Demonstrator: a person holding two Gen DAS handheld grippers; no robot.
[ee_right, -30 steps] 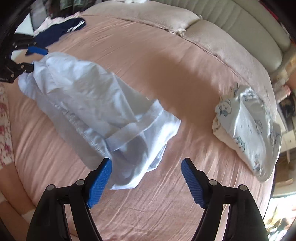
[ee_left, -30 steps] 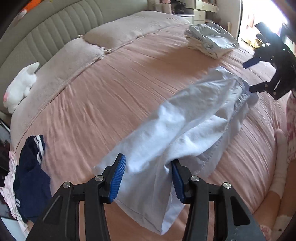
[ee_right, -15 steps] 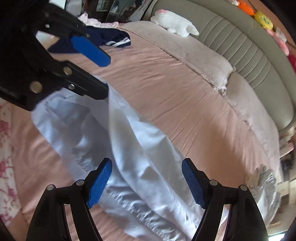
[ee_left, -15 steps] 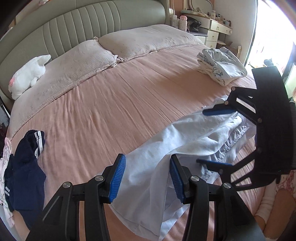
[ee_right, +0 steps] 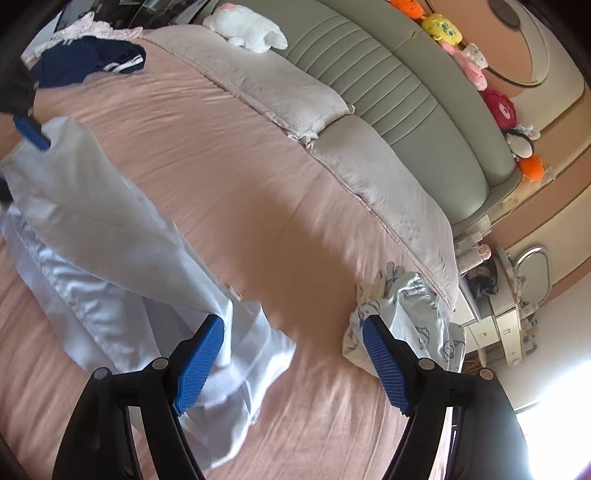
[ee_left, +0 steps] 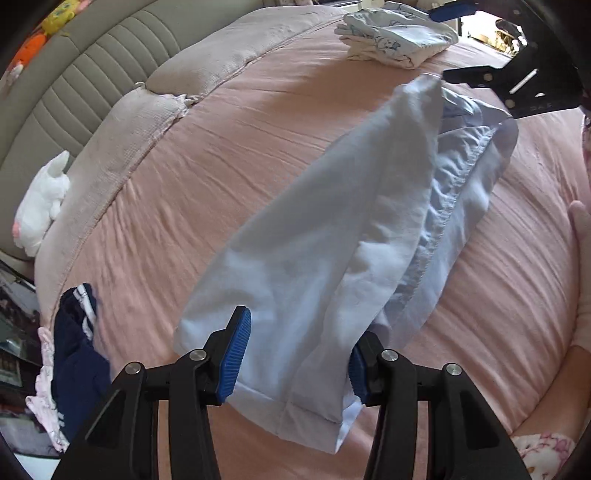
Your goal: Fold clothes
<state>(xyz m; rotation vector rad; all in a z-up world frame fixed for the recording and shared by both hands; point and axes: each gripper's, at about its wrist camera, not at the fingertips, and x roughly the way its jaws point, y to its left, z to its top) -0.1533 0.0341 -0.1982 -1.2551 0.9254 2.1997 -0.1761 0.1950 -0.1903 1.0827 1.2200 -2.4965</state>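
Where the light-blue trousers (ee_left: 325, 236) hang: one pair, hem end between the pads of the left gripper (ee_left: 295, 358), the rest draping away onto the pink bedspread (ee_left: 221, 155).
Left gripper: clamped on the trouser hem, cloth bunched between its blue pads and spilling below them.
Right gripper (ee_right: 291, 365): jaws spread wide; the left pad overlaps the trousers' waist end in its own view, the right pad stands clear over bare bedspread; nothing pinched.
Folded pile: one, a white printed garment (ee_left: 399, 33) near the far corner, well apart from the trousers.
Unfolded clothes: one navy garment with white stripes (ee_left: 77, 354) at the bed's edge, pale pink cloth beside it.
Pillows: two (ee_right: 295, 92), along the grey-green padded headboard (ee_right: 388, 66).
White plush toy (ee_left: 40, 206): one, beside the pillows.
Open room: broad bare bedspread between trousers and pillows.
Hard to make out: the trousers' far tip, where the right gripper's black frame crosses it; a person's arm is cut off at the left view's right edge.
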